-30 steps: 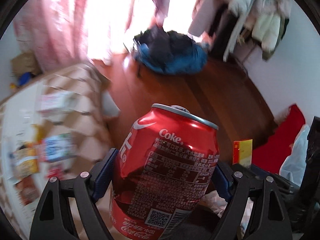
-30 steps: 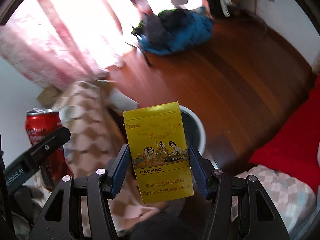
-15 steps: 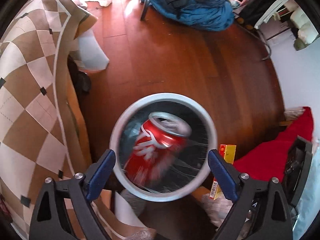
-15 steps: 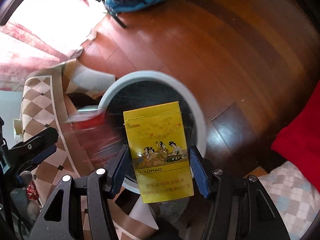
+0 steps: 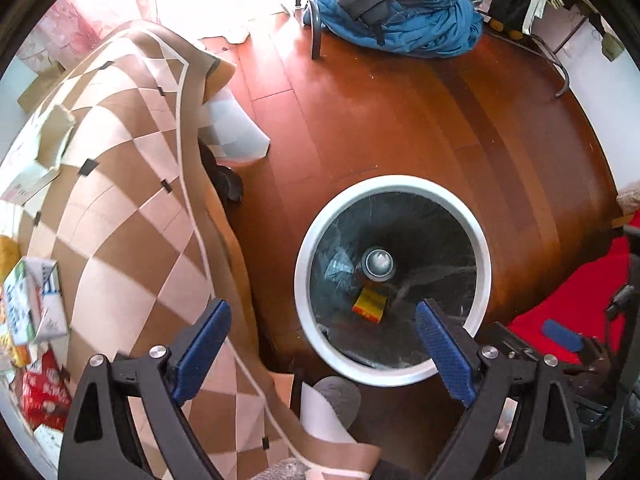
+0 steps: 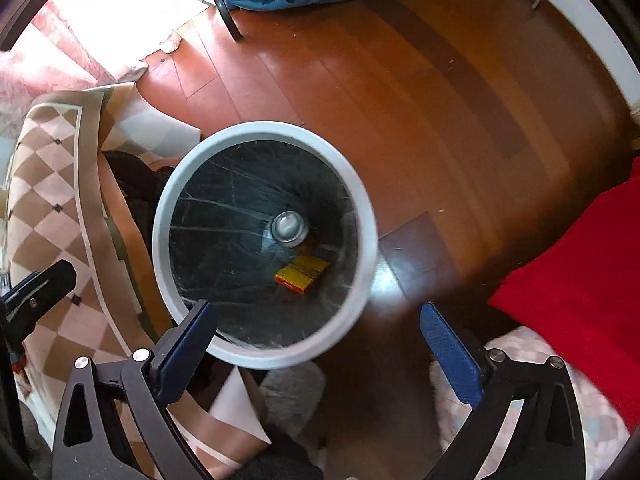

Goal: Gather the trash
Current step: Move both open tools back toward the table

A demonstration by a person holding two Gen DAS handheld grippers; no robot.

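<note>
A round bin with a white rim [image 5: 394, 184] [image 6: 264, 128] and a dark liner stands on the wooden floor, seen from above in both wrist views. At its bottom stands the cola can [image 5: 377, 262] [image 6: 289, 228], its silver top up. The yellow cigarette pack [image 5: 370, 303] [image 6: 302, 274] lies flat beside it. My left gripper [image 5: 322, 326] hovers open above the bin's near rim, nothing between its blue pads. My right gripper [image 6: 316, 326] is likewise open and empty over the near rim. The left gripper's finger [image 6: 38, 294] shows at the left edge of the right wrist view.
A table with a brown checkered cloth [image 5: 120, 208] borders the bin on the left; cartons and packets [image 5: 34, 304] lie on it. A blue and grey clothes heap [image 5: 396, 12] sits at the far floor. Red fabric [image 6: 580, 264] lies right of the bin.
The left gripper opened and the can fell into the bin. Then the right gripper opened and the yellow pack dropped in beside it. Both grippers tilted down over the bin.
</note>
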